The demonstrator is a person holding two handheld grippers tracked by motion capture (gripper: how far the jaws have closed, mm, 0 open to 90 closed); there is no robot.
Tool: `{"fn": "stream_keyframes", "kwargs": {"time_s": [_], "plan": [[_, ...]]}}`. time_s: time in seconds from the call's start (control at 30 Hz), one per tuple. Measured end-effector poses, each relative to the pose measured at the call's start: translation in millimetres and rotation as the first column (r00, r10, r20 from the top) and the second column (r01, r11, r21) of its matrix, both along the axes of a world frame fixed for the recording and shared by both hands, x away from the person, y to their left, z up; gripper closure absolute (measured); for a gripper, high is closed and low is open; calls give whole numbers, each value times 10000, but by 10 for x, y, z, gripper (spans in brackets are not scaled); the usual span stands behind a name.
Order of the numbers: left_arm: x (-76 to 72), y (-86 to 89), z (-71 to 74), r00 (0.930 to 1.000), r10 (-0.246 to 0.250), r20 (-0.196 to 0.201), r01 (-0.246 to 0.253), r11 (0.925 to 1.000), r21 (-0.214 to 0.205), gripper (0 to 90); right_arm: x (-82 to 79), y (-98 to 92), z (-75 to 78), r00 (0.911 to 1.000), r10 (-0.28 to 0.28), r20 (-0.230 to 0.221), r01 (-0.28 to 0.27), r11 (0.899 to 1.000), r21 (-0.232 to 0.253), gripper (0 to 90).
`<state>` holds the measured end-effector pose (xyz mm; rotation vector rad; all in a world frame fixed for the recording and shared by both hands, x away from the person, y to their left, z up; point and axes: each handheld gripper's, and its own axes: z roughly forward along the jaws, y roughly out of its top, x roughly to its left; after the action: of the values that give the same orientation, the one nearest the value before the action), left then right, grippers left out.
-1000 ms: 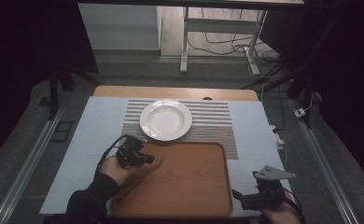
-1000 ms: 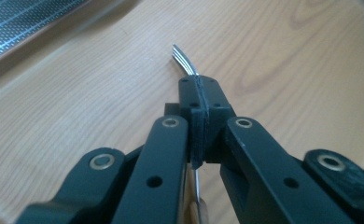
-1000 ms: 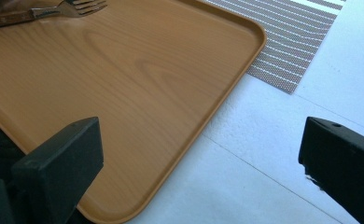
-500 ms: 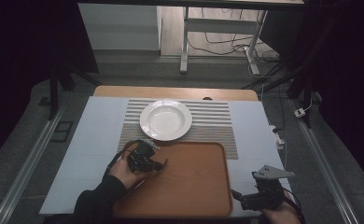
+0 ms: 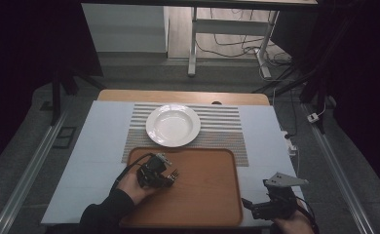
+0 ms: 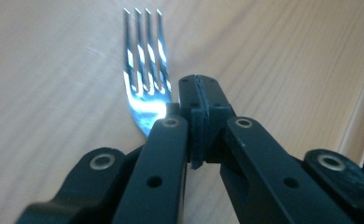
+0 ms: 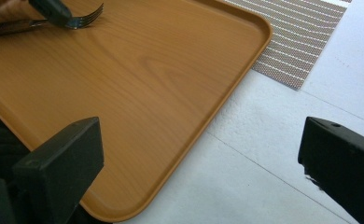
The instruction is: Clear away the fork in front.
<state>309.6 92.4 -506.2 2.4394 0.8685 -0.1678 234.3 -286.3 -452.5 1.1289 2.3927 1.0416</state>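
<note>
Over the left part of the orange-brown wooden tray [image 5: 205,195], the left gripper [image 5: 164,176] pinches a shiny metal fork [image 6: 145,79] (tines pointing away over the tray's surface), with a round white plate [image 5: 173,125] beyond it, while the right gripper [image 5: 256,209] hovers off the tray's right edge, jaws spread wide

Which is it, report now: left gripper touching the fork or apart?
Touching. The left gripper view shows the left gripper with jaws shut on the fork.
</note>
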Motion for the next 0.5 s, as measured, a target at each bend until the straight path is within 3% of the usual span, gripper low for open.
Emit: {"fn": "stream_keyframes", "kwargs": {"time_s": [0.13,0.17,0.5], "plan": [[-11,-39,-56,9999,-102,50,99,9986,510,887,0,0,0,10000,7,-3,-7,10000,-3,7],[-6,-31,-56,10000,-32,48,29,9989,461,887,1,0,-1,10000,-1,-10,1,10000,-3,7],[118,217,-59,9930,1158,218,-1170,9910,657,887,0,3,-1,10000,4,-44,-4,10000,-34,7]]}}
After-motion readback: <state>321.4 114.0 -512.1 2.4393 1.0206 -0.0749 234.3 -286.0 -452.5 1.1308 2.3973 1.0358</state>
